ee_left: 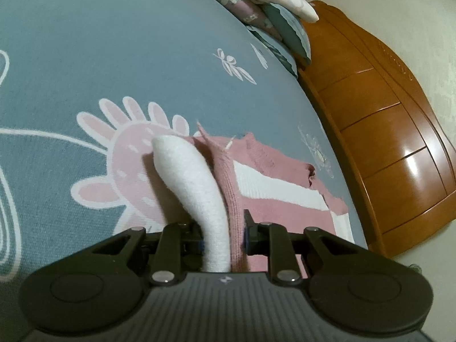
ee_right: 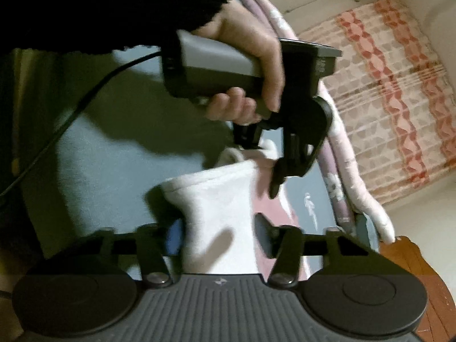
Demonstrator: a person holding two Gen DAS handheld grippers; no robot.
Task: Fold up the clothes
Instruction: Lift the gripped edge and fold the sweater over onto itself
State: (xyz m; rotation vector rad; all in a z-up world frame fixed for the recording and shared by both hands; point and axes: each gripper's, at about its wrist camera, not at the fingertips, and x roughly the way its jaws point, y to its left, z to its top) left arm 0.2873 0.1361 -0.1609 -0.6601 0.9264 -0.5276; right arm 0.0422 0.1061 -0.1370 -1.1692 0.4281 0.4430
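A pink and white striped knit sweater (ee_left: 273,188) lies on the blue-grey bed sheet (ee_left: 114,57) near the headboard. My left gripper (ee_left: 222,230) is shut on a raised fold of it, with a white band and a pink band standing up between the fingers. In the right wrist view my right gripper (ee_right: 219,236) is shut on a white part of the same sweater (ee_right: 216,199). Just beyond it, a hand (ee_right: 250,51) in a dark sleeve holds the left gripper (ee_right: 263,156), which pinches the fabric's far edge. The view is blurred.
A brown wooden headboard (ee_left: 384,131) borders the bed on the right, with stacked floral pillows (ee_left: 256,0) against it. A cable (ee_right: 71,114) trails from the left gripper. A bed or sofa with a red-patterned cover (ee_right: 384,85) stands across the room.
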